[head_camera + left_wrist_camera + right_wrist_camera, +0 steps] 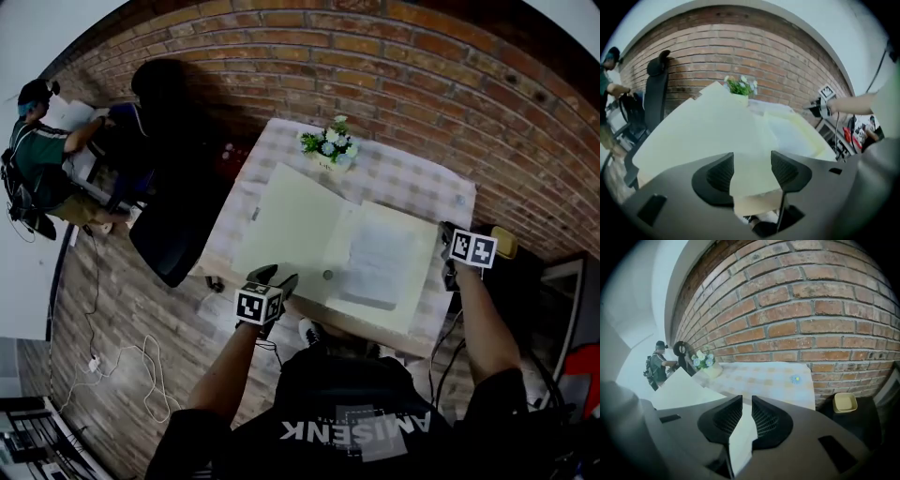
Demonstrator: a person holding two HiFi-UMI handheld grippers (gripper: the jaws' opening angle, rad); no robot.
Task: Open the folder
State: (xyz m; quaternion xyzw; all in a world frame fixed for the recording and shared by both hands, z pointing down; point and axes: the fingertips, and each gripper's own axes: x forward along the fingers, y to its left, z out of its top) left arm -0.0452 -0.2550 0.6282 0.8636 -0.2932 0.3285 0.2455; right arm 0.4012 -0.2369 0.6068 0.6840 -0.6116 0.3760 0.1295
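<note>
A pale yellow folder (291,225) lies open on the checked table (412,183), with a stack of white sheets (380,262) on its right half. Its left cover (703,131) slopes up large in the left gripper view. My left gripper (278,277) is at the folder's front edge. Its jaws stand apart, and a corner of the cover shows between them (752,164) without being pressed. At the folder's right edge my right gripper (447,246) has its jaws nearly together (746,401), with a pale sheet of the folder caught in the narrow gap.
A small pot of flowers (330,148) stands at the table's far edge by the brick wall. A black chair (169,234) sits left of the table, and a person (37,159) stands farther left. A yellow tub (845,402) rests low on the right.
</note>
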